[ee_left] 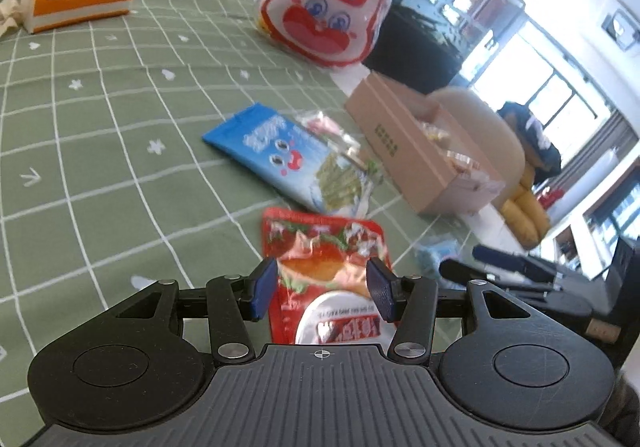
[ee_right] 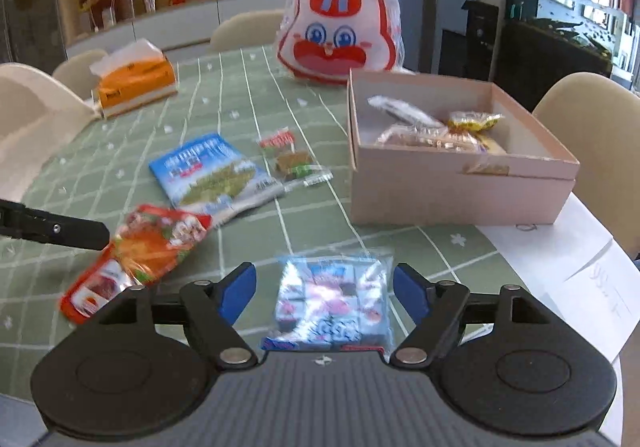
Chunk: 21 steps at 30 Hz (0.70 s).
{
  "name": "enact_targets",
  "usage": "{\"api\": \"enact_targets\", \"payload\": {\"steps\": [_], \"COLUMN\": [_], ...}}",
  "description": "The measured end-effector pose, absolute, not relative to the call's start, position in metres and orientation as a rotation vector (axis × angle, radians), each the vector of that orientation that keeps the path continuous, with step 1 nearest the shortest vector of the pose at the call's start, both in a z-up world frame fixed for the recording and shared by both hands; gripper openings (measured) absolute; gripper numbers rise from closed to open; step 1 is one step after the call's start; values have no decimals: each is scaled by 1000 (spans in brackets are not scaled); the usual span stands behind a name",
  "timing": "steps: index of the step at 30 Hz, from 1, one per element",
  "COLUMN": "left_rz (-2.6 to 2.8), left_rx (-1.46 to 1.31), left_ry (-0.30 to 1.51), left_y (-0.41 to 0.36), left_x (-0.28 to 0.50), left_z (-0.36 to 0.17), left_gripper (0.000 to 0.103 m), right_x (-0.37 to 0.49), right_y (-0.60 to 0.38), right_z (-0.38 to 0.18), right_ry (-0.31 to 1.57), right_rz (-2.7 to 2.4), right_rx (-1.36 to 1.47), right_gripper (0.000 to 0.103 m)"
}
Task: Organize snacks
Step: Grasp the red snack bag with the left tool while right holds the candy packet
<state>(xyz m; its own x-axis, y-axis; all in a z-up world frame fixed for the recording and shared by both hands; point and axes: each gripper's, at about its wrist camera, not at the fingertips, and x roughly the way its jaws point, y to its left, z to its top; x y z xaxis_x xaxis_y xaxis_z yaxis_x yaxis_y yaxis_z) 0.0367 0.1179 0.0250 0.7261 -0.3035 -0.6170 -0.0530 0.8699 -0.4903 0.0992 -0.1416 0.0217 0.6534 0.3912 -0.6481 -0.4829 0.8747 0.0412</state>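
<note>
A red snack packet (ee_left: 324, 247) lies flat on the green checked tablecloth (ee_left: 100, 127). My left gripper (ee_left: 322, 289) is open, its blue pads (ee_left: 264, 287) flanking the packet's near end. A blue-and-white packet of small sweets (ee_right: 332, 307) lies between the fingers of my right gripper (ee_right: 326, 289), which is open, with a gap on the left side. An open cardboard box (ee_right: 460, 199) holding several wrapped snacks stands to the right. A blue seaweed packet (ee_right: 212, 175) and a small clear packet (ee_right: 294, 161) lie mid-table. In the right wrist view, a left finger (ee_right: 56, 231) reaches the red packet (ee_right: 136, 259).
A big rabbit-face bag (ee_right: 340, 43) stands behind the box. An orange tissue box (ee_right: 136, 83) sits at the far left. White paper sheets (ee_right: 560, 255) lie by the table's right edge. Beige chairs (ee_right: 592, 135) ring the table.
</note>
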Motion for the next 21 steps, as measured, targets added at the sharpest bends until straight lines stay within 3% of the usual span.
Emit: {"api": "enact_targets", "payload": {"steps": [7,12,21], "left_rz": [-135,-125,-105], "left_rx": [-488,-466,-472], "left_ry": [748,771,759], "left_y": [117,115,120], "left_x": [35,37,36], "left_z": [31,26,26], "left_gripper": [55,55,55], "right_x": [72,60,57], "right_y": [-118,-97,-88], "right_z": [24,23,15], "right_ry": [676,650,648], "right_rz": [650,715,700], "right_rx": [-155,-180,-220], "right_gripper": [77,65,61]}}
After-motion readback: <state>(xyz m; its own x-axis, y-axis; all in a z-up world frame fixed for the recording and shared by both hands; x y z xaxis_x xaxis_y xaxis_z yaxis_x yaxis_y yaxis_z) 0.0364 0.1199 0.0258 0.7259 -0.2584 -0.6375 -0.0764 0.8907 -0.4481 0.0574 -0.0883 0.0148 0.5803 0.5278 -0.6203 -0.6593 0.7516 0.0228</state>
